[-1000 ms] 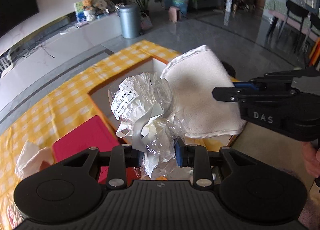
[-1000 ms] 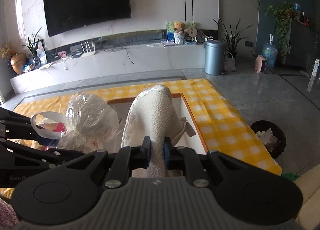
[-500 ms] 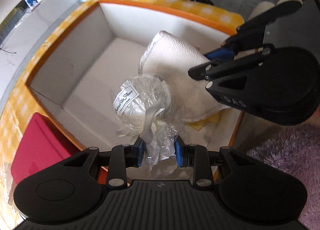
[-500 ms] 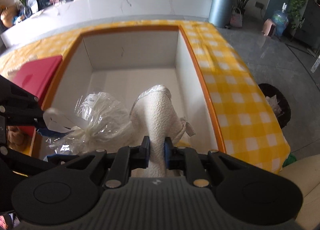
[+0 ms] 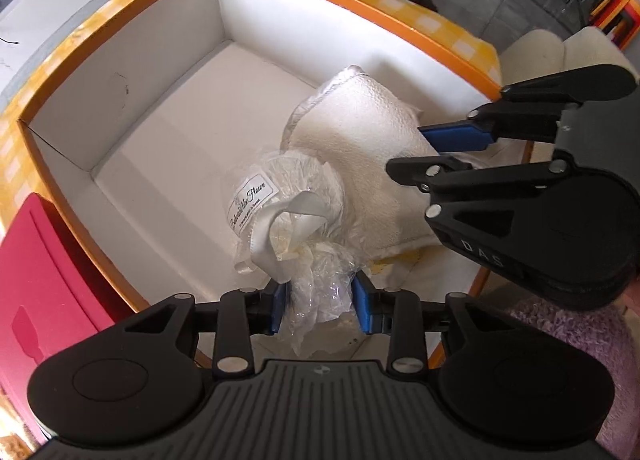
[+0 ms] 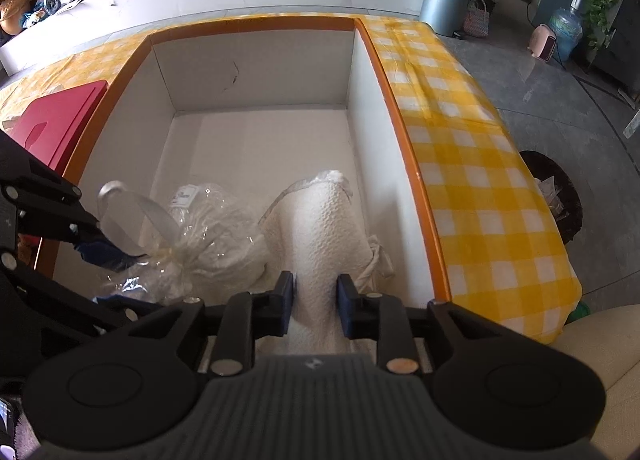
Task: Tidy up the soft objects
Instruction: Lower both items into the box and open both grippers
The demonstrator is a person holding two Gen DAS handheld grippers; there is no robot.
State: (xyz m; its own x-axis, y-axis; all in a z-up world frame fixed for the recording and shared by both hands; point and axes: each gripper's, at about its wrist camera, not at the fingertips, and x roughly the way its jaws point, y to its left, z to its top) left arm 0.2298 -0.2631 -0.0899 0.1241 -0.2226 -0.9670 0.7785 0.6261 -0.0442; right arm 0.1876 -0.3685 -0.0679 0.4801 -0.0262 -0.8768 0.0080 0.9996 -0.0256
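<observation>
The crinkled clear cellophane bundle tied with a white ribbon and bearing a small printed label [image 5: 288, 204] sits at the centre of the left wrist view, low inside the open white-walled box with an orange rim [image 5: 352, 0]. Whether it touches the box floor cannot be told. The left hand-held gripper [image 5: 320, 306] has its blue pads closed on the twisted cellophane neck below the ribbon. Touching the bundle at centre right is the folded white textured towel with a stitched edge [image 5: 360, 132], also down in the box, near its right wall. In the right wrist view the right hand-held gripper [image 6: 316, 302] pinches the towel's near end between narrowly parted pads.

Risks, judged from this arrangement:
- The cellophane neck is thin and slick; it may slip or tear, dropping the bundle askew.
- The loose ribbon loop [image 6: 128, 216] lies against the left hand-held gripper's finger and may snag on release.
- The two items press together, so withdrawing one hand-held gripper may drag the other item.
- The towel may unfold when freed.

The red flat case [image 5: 44, 284] lies at lower left outside the box, on the surface covered with the yellow-and-white checked cloth [image 6: 460, 108].
</observation>
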